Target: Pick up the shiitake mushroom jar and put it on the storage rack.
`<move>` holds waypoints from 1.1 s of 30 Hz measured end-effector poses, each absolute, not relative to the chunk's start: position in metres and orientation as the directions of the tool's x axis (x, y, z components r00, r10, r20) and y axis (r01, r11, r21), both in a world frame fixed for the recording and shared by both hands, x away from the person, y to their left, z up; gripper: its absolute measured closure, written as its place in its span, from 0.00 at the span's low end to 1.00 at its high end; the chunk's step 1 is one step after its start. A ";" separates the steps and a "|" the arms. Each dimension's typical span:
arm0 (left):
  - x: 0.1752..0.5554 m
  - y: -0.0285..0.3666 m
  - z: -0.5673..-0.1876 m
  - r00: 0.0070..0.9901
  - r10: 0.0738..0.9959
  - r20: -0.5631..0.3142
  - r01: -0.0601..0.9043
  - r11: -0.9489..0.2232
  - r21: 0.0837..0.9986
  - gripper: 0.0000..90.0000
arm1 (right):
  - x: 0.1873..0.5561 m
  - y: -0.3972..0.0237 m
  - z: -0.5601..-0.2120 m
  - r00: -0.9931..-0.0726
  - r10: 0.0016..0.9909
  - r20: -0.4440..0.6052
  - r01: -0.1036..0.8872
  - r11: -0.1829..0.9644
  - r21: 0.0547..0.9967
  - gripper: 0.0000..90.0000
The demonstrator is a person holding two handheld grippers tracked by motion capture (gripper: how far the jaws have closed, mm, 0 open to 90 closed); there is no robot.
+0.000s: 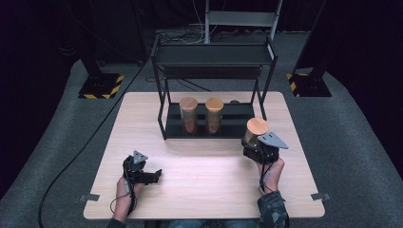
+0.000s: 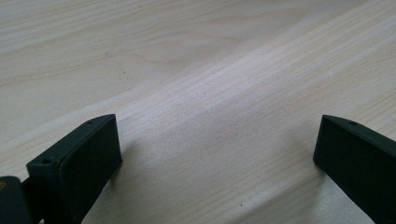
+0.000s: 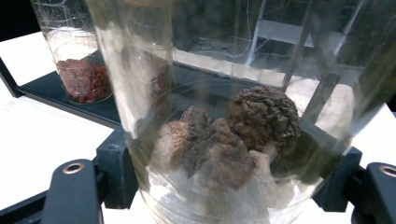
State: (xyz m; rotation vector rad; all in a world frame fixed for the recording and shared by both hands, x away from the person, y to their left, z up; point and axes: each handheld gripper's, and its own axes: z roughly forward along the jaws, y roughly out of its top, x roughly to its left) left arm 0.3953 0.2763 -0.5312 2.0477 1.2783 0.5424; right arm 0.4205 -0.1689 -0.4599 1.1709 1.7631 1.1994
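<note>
My right gripper point(image 1: 254, 148) is shut on a clear glass jar with a wooden lid point(image 1: 256, 129), holding it upright just in front of the right end of the black rack point(image 1: 164, 118). In the right gripper view the jar point(image 3: 224, 140) stands between the two jaws of my right gripper point(image 3: 229, 191) and holds several brown wrinkled lumps. Two more wooden-lidded jars point(image 1: 188, 115) point(image 1: 214, 115) stand side by side on the rack's lower shelf. My left gripper point(image 1: 153, 175) rests low on the table at the front left. Its jaws stand wide apart, left gripper point(image 2: 217, 135) over bare wood.
The rack has an upper shelf point(image 1: 214, 53) above the jars. A jar with red contents point(image 3: 81, 70) shows to the left on the lower shelf. A small dark round thing point(image 1: 235, 101) lies behind the jars. The pale wooden table point(image 1: 204, 175) is bare between the hands.
</note>
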 end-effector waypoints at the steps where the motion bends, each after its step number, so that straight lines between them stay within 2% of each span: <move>1: 0.395 0.276 -0.531 0.437 0.899 0.004 0.628 -0.308 0.715 0.00 | 0.421 -0.169 -0.460 -0.351 0.935 -0.055 0.292 0.165 0.942 0.27; 33: 0.395 0.276 -0.531 0.438 0.899 0.004 0.628 -0.309 0.715 0.00 | 0.437 -0.168 -0.456 -0.349 0.936 -0.054 0.286 0.161 0.944 0.27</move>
